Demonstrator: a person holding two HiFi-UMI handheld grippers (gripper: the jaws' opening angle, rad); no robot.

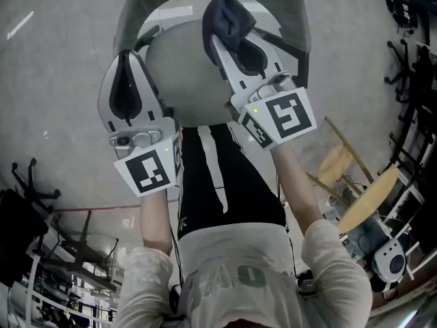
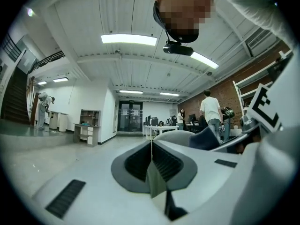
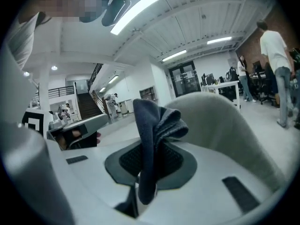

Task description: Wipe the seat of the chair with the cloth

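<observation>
Green letters on the person's pale shirt are partly cut off and unreadable; each gripper's cube carries only a square black-and-white marker. The right gripper pinches a dark blue, bunched cloth over the far part of the round grey chair seat; whether the cloth touches the seat cannot be told. The left gripper, its jaws pressed together, is at the seat's left edge. A pale wooden chair stands to the right and black chair bases to the left on the grey floor.
</observation>
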